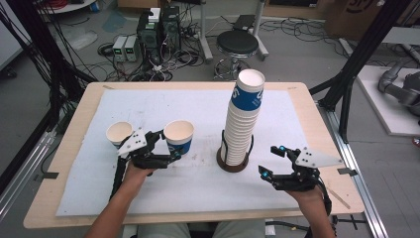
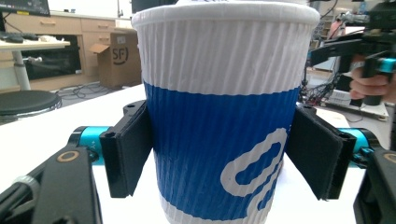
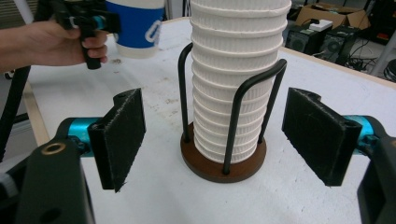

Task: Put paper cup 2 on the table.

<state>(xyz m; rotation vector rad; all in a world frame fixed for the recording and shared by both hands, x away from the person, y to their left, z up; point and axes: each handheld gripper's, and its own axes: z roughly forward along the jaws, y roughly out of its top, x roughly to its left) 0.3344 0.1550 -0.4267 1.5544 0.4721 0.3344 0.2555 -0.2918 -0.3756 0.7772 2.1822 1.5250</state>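
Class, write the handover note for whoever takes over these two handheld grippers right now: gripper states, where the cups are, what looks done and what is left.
Left gripper: jaws around a blue-and-white cup standing on the mat, pads beside its wall; contact unclear.
Right gripper: open, empty, facing the cup stack in its wire holder.
Done: second cup stands to the left.
Left: probably release this cup and take another from the stack.

A blue-and-white ribbed cup (image 2: 219, 116) stands upright between the left claw (image 2: 219, 154) pads, both touching its sides, on the white bench (image 2: 56, 126)
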